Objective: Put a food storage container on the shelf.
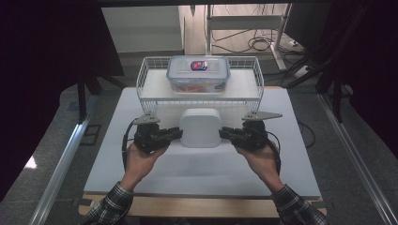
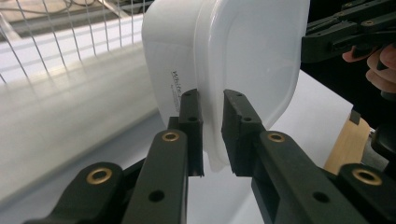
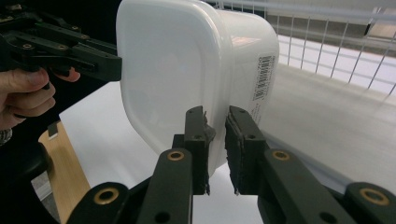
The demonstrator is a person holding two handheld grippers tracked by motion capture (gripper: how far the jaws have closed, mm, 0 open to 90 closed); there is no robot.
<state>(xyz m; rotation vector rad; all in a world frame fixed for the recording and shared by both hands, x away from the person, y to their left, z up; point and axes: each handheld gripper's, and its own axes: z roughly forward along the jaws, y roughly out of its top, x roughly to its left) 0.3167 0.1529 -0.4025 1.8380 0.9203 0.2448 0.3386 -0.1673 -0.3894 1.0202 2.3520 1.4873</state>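
A white lidded plastic container hangs just above the white table between my two grippers. My left gripper is shut on the lid rim at the container's left side. In the left gripper view both black pads pinch that rim of the white container. My right gripper is shut on the rim at the opposite side. The right gripper view has its pads clamped on the edge of the white container, near a barcode label.
A white wire basket stands at the back of the table and holds a clear lidded box with red contents. A wooden strip runs along the table's front edge. Dark curtains hang at both sides.
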